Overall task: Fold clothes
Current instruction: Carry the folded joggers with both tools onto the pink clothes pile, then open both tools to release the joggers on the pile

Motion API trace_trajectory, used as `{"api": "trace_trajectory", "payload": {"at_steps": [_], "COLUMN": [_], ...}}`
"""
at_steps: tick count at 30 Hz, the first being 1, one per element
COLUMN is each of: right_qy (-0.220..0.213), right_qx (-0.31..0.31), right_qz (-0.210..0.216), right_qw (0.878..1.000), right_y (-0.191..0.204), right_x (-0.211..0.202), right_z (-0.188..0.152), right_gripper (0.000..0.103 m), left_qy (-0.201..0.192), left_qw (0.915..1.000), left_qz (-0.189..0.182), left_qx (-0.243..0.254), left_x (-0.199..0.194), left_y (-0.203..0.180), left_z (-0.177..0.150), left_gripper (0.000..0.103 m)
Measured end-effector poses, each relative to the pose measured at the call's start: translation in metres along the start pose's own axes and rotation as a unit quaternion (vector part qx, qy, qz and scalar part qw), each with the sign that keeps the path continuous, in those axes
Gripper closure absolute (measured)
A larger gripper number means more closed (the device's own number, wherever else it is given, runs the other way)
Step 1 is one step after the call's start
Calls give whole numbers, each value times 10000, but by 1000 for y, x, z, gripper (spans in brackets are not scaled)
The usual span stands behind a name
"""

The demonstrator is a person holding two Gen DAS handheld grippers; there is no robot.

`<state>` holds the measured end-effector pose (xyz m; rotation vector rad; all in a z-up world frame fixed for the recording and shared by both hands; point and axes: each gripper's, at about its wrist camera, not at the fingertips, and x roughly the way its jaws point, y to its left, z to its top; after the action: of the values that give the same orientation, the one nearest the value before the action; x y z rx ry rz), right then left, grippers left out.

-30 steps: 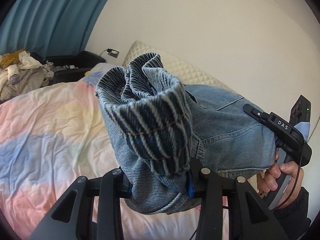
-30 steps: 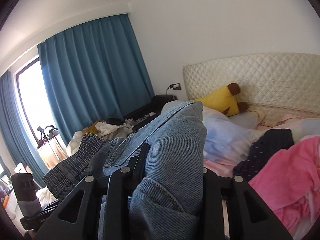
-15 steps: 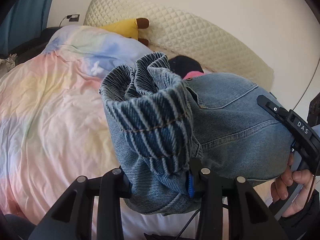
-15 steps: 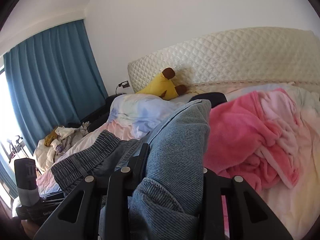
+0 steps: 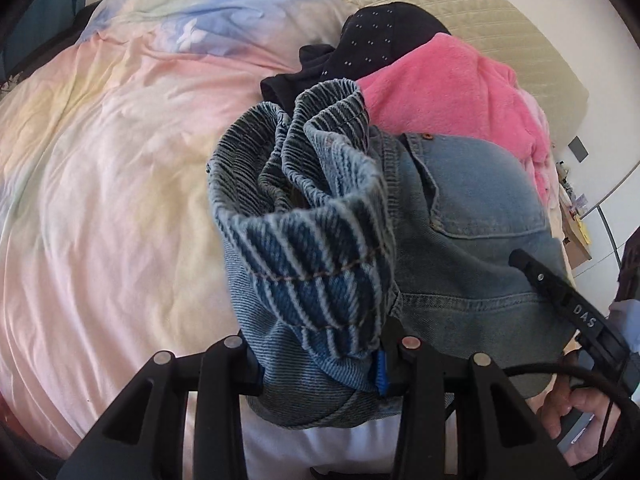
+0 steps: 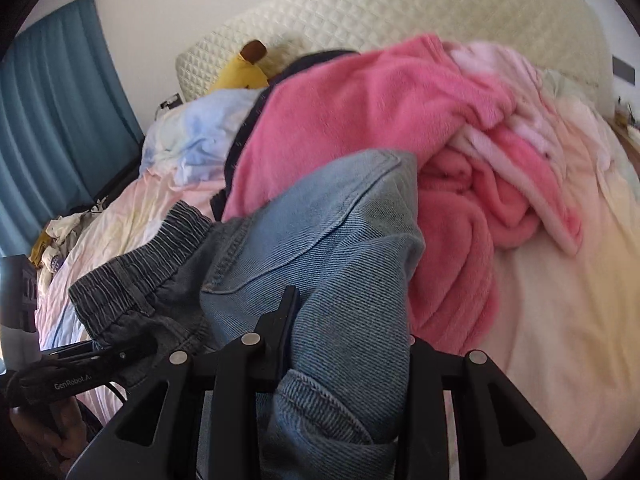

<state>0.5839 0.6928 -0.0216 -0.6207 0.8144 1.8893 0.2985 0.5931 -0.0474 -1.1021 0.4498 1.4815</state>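
While both of our grippers are clamped on the same denim shorts (image 5: 460,248), the garment hangs bunched between them above the bed. Our left gripper (image 5: 320,364) pinches the shorts near the gathered elastic waistband (image 5: 304,208), which stands up in ribbed folds in front of the left wrist camera, with a back pocket (image 5: 484,196) spread out to the right. Our right gripper (image 6: 348,344) grips another fold of the shorts (image 6: 332,264), the denim bulging thickly between its fingers and draping down over them.

In the left wrist view we see the right hand (image 5: 580,420) wrapped round its gripper's handle at the lower right edge, just under the denim.

Below and beyond the shorts lies the pastel duvet (image 5: 112,184), rumpled. A pink fleece garment (image 6: 360,120) is heaped on the bed just behind the shorts, and a dark navy dotted garment (image 5: 376,36) lies beside it, partly under it. A yellow plush toy (image 6: 240,72) rests against the quilted cream headboard (image 6: 400,12). A blue curtain (image 6: 52,112) hangs at the left.
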Motion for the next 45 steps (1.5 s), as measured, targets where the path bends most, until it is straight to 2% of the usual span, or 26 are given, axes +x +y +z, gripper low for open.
{"api": "trace_trajectory", "payload": {"at_steps": [3,5,10,13,15,17,18,21,24,27,29,35,38,45], "right_qy": [348,381,488,519,509,418,351,-34,-420,-722,-867,-1015,-1094,-1172], "right_qx": [360,325,351,431,458,489,488,262,-114,-531,-706,-1070,-1284,-1781], "right_qz": [-114,-173,-210,-194,-200,-245,-282,-488,-563,-424,-265,259,487,1298], "right_qw": [9987,9986,9980,9975,9975,9976,9978,9985,9975,9951,9934,9887,9845,9683], "right_y": [-20,-22,-22,-25,-27,-28,-27,-14,9,39,63,112,142,224], "right_x": [25,31,26,18,11,1,-4,-27,-47,-55,-50,-58,-66,-79], "right_z": [-13,-15,-14,-15,-15,-14,-13,-7,0,14,30,52,59,63], "right_gripper": [69,67,66,62,56,44,42,33,26,26,26,26,26,26], "left_qy": [87,64,89,162,257,269,258,170,-52,-608,-957,-1732,-2064,-2502], "left_qw": [9999,9999,9998,9997,9995,9996,9996,9998,9993,9956,9914,9779,9684,9486], "left_qz": [-94,-127,-173,-150,-144,-88,-53,79,324,650,810,1159,1399,1900], "left_qx": [-67,8,21,92,85,75,70,72,176,305,372,148,-5,-392], "left_x": [5,4,5,3,2,-4,-8,-20,-36,-66,-85,-146,-179,-253], "left_y": [8,8,10,7,7,8,8,7,9,9,10,27,39,77], "left_z": [2,0,-1,-3,-3,-5,-7,-13,-23,-28,-28,-21,-20,-36], "left_gripper": [64,64,63,62,60,55,55,53,51,49,45,44,44,44]}}
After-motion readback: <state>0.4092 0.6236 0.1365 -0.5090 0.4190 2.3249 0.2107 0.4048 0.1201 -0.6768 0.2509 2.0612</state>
